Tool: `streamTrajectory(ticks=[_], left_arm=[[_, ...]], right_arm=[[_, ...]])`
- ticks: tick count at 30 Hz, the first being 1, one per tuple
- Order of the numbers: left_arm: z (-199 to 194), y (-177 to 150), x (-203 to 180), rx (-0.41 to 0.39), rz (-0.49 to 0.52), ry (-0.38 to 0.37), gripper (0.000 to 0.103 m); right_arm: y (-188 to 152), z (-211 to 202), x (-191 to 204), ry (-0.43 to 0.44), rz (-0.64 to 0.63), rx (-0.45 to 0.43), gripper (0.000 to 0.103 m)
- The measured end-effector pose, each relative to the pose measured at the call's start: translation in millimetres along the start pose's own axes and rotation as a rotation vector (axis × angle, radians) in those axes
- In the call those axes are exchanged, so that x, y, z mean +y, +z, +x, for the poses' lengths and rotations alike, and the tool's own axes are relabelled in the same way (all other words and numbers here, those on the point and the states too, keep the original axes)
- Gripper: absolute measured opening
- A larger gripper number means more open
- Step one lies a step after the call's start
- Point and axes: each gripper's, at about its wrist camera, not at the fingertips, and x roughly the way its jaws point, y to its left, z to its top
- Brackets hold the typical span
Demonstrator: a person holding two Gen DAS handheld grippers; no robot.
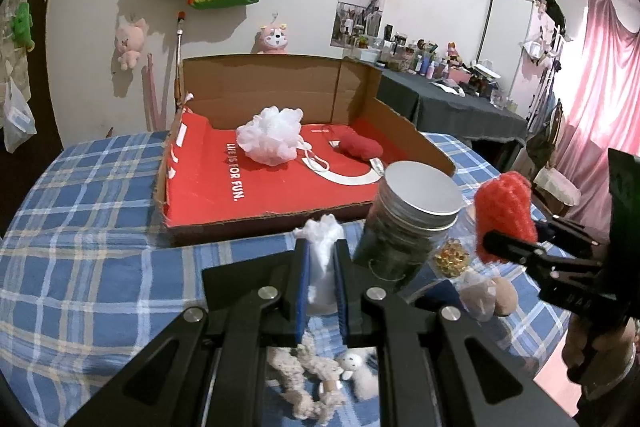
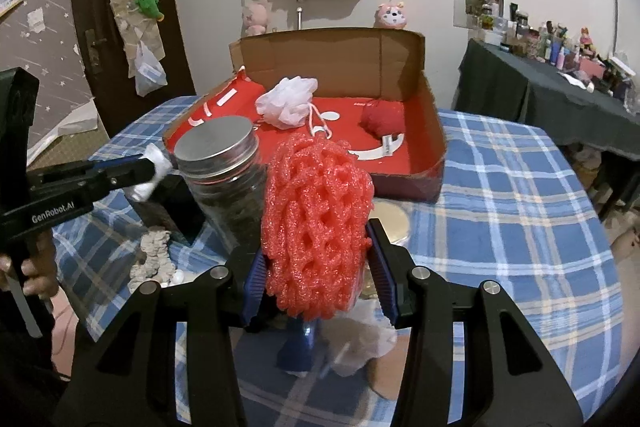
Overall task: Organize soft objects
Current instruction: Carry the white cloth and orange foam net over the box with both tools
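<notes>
My left gripper [image 1: 320, 251] is shut on a small white soft wad [image 1: 322, 259], held above the table in front of the cardboard box [image 1: 400, 123]; it also shows in the right wrist view [image 2: 154, 167]. My right gripper [image 2: 320, 259] is shut on a red foam net [image 2: 316, 223], also seen in the left wrist view [image 1: 502, 215]. The box has a red lining and holds a white mesh pouf [image 1: 272, 135] [image 2: 288, 101] and a red soft ball [image 1: 360, 147] [image 2: 382, 119].
A glass jar with a metal lid [image 1: 408, 227] [image 2: 228, 179] stands between the grippers, just before the box. A beige rope toy and a small white plush [image 1: 352, 367] lie on the blue plaid tablecloth [image 2: 520, 207] below my left gripper. A dark side table [image 2: 540, 99] stands at right.
</notes>
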Motion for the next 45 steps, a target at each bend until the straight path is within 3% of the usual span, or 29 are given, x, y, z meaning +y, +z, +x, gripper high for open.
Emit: streamTrajectory(ticks=[11, 19, 27, 36, 45], left_arm=[[2.4, 14.2, 18.9, 0.013, 0.044, 0.06, 0.013], [24.9, 33.3, 29.3, 0.05, 0.098, 0.056, 0.013], [54.7, 52.9, 36.6, 0.102, 0.116, -0.009, 0.013], [84.7, 74.0, 40.7, 0.17, 0.092, -0.115, 0.013], [128.3, 92.1, 36.5, 0.262, 0.135, -0.075, 0.013]], right_arm=[[16.2, -4.7, -14.1, -0.073, -0.042, 0.001, 0.044], [37.1, 6.9, -25.7, -0.084, -0.08, 0.02, 0.044], [62.9, 34.1, -31.9, -0.024, -0.101, 0.057, 0.044], [91.6, 83.0, -42.5, 0.148, -0.036, 0.164, 0.044], [117.6, 143.2, -55.1, 0.22, 0.009, 0.312, 0.045]])
